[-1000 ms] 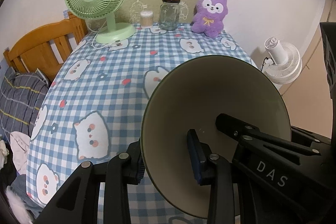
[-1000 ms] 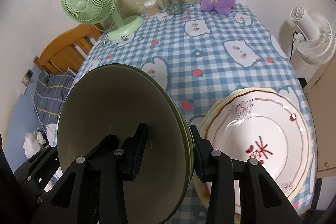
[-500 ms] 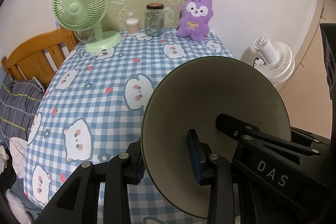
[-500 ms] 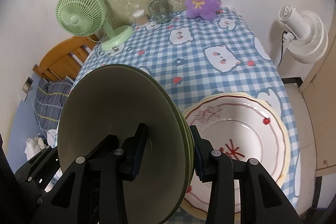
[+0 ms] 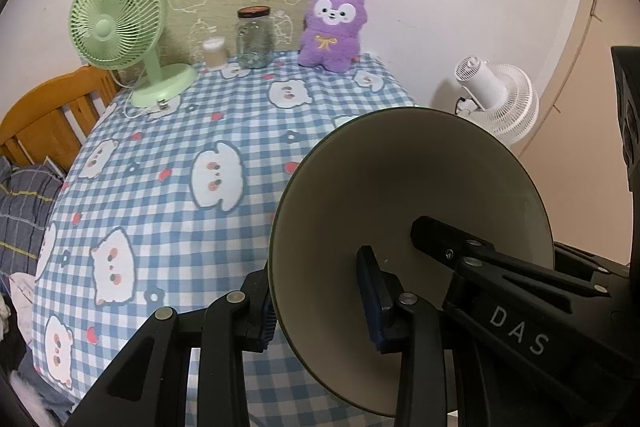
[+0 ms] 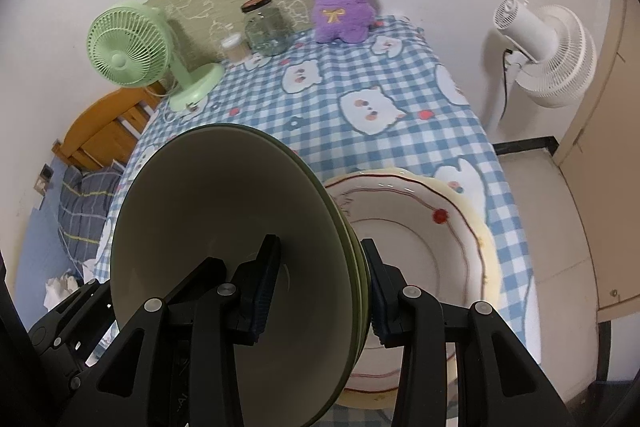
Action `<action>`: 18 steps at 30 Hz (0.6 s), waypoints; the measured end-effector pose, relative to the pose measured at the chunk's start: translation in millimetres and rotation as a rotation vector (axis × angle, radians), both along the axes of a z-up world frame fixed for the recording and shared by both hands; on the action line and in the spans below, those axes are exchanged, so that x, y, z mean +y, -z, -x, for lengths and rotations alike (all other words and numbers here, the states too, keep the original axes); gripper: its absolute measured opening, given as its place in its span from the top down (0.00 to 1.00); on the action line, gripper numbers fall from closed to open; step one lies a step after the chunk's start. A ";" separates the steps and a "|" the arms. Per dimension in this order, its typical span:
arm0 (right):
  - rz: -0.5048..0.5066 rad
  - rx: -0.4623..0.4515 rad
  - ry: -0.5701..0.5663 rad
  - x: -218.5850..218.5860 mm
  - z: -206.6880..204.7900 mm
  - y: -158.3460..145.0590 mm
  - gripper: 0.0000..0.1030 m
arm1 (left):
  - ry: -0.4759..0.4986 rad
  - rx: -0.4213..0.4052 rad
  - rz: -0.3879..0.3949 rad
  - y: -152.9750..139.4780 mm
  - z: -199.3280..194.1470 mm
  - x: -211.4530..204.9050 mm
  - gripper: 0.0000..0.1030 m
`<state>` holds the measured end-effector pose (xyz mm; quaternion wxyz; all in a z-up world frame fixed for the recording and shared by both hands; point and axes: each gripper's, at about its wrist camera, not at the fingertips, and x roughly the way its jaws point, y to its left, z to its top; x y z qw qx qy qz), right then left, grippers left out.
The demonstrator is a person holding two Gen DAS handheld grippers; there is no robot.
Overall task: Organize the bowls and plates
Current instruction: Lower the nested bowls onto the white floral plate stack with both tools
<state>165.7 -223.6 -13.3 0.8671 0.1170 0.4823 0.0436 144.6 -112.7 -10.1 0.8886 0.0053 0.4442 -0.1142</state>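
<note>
My left gripper [image 5: 320, 307] is shut on the rim of an olive-green bowl stack [image 5: 412, 179], held tilted above the checked table. My right gripper [image 6: 320, 287] is shut on the same stack of green bowls [image 6: 208, 211] from the other side; layered rims show at its right edge. The other gripper's black body reaches into the bowl in the left wrist view. A white plate with red flower pattern [image 6: 424, 247] lies on a cream plate [image 6: 486, 239] on the table's near right, below and right of the bowls.
Blue checked tablecloth [image 5: 168, 155] with bear prints. At the back stand a green fan [image 5: 120, 27], a small jar [image 5: 215, 53], a glass jar [image 5: 254, 37] and a purple plush [image 5: 332, 27]. A white floor fan [image 6: 544, 47] is right, a wooden bed frame [image 5: 44, 119] left.
Both grippers with the bowls have pulled back and up from the table. The back objects look smaller and farther. The plates sit lower and nearer in the right view.
</note>
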 end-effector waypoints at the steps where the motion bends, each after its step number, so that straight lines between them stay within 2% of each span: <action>1: 0.000 0.001 0.003 -2.6 0.7 0.6 0.58 | 0.003 0.001 0.000 0.5 -0.3 -2.2 0.68; 18: -0.010 0.100 0.081 -45.2 -7.7 32.4 0.58 | 0.082 0.109 -0.007 29.1 -20.0 -41.9 0.68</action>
